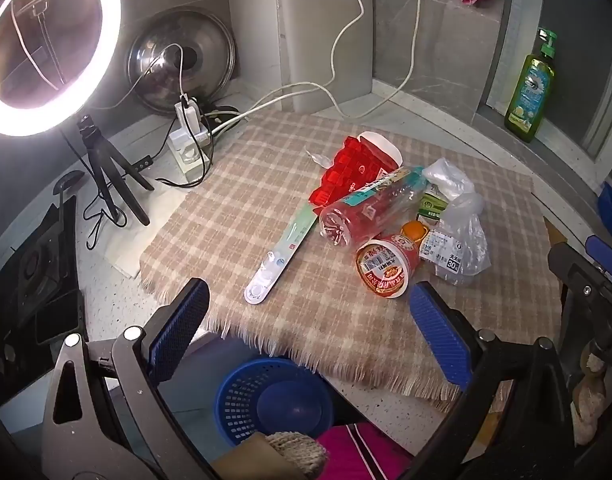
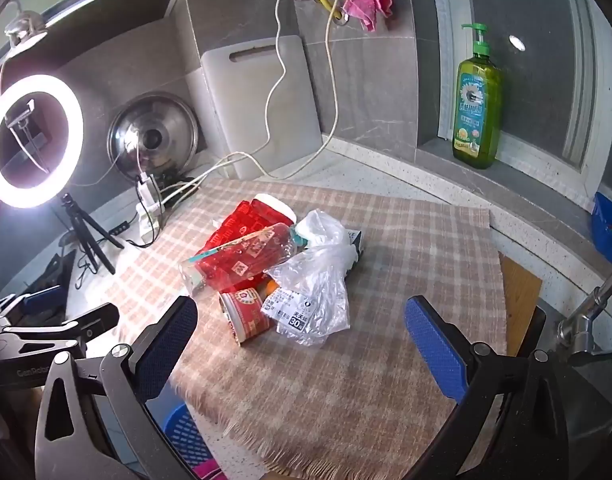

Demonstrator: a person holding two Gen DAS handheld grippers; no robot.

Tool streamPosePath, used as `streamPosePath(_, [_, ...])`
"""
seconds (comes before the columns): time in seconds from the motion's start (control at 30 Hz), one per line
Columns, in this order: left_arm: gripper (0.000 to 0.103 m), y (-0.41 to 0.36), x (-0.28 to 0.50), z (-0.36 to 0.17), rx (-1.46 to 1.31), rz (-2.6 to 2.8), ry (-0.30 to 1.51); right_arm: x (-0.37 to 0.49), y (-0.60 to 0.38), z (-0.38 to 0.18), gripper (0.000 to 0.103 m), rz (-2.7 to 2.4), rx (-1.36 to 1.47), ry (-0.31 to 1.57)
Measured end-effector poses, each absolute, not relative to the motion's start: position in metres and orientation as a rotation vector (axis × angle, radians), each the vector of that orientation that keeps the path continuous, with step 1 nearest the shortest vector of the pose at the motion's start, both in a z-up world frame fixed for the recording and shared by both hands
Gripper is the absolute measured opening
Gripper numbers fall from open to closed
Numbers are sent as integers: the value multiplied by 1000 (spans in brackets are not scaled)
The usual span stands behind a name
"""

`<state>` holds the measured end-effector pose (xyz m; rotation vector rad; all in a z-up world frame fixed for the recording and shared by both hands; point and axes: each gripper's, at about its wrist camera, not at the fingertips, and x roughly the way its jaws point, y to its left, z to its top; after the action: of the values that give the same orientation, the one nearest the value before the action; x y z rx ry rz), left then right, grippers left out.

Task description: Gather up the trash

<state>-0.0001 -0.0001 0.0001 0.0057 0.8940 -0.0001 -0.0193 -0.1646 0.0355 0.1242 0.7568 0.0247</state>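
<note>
A trash pile lies on the checked cloth (image 1: pixel 306 184): a red wrapper (image 1: pixel 346 172), a clear plastic bottle (image 1: pixel 370 208) on its side, a red paper cup (image 1: pixel 388 266) tipped over, a crumpled clear bag (image 1: pixel 462 232) with a label, and a long toothbrush pack (image 1: pixel 278 256). My left gripper (image 1: pixel 310 328) hovers open over the cloth's near edge, short of the cup, holding nothing. My right gripper (image 2: pixel 300 348) is open too, just before the clear bag (image 2: pixel 318 280) and the red cup (image 2: pixel 246 312), and empty. A blue mesh basket (image 1: pixel 242 396) stands below the counter edge.
A lit ring light (image 2: pixel 34 140) on a tripod, a power strip (image 1: pixel 190 140) with cables, a steel lid (image 1: pixel 182 60) and a cutting board (image 2: pixel 262 100) line the back. A green soap bottle (image 2: pixel 476 108) stands on the sill. A faucet (image 2: pixel 586 312) is at the right.
</note>
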Motion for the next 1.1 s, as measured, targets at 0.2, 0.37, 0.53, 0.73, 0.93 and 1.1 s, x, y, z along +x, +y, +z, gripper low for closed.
streamPosePath(0.2, [102, 0, -1, 0, 7, -4, 892, -18, -166, 39, 102, 24, 125, 761])
streamPosePath(0.37, [102, 0, 0, 0, 5, -5, 895, -20, -163, 31, 102, 19, 126, 758])
streamPosePath(0.53, [102, 0, 0, 0, 6, -1, 897, -18, -164, 32, 102, 26, 129, 765])
streamPosePath(0.73, [102, 0, 0, 0, 6, 0, 898, -16, -164, 32, 102, 27, 134, 769])
streamPosePath(0.93, [102, 0, 0, 0, 6, 1, 897, -19, -167, 31, 102, 23, 146, 770])
streamPosePath(1.1, [102, 0, 0, 0, 5, 1, 897, -18, -167, 31, 102, 23, 145, 773])
